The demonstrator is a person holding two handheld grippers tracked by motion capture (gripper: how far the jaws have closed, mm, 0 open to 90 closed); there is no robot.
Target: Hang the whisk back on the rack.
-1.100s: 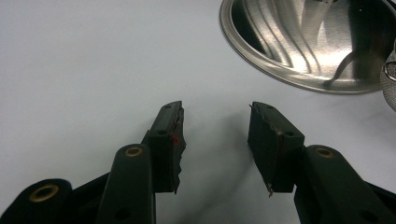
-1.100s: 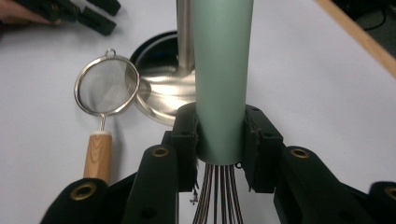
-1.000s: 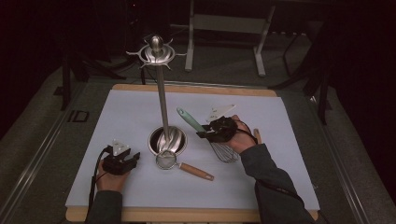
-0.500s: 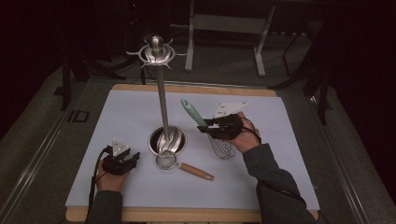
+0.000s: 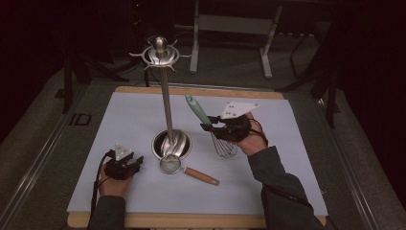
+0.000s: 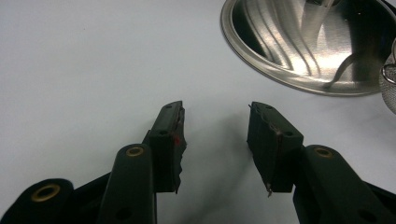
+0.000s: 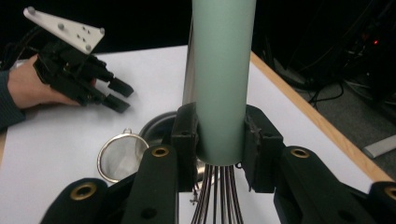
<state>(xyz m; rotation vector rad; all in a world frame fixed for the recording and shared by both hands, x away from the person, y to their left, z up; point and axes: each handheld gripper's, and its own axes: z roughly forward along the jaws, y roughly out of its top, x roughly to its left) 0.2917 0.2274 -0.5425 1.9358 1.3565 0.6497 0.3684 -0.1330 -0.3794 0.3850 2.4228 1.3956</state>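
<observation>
So the right gripper (image 5: pixel 209 127) is clamped on the whisk (image 7: pixel 223 84) by the bottom of its mint handle, wires hanging over the mat and handle tilting toward the tall rack (image 5: pixel 163 55). The rack's hooks sit up and left of it. The left gripper (image 5: pixel 135 162) rests on the mat, jaws apart with nothing between them.

Whisk (image 5: pixel 218 132): matt mint plastic handle, thin metal wires. Stand (image 5: pixel 165 103): polished steel, glossy base. Strainer (image 5: pixel 187 168): metal mesh, wooden handle. Table (image 5: pixel 143 120): matt pale covering, wood edge.
</observation>
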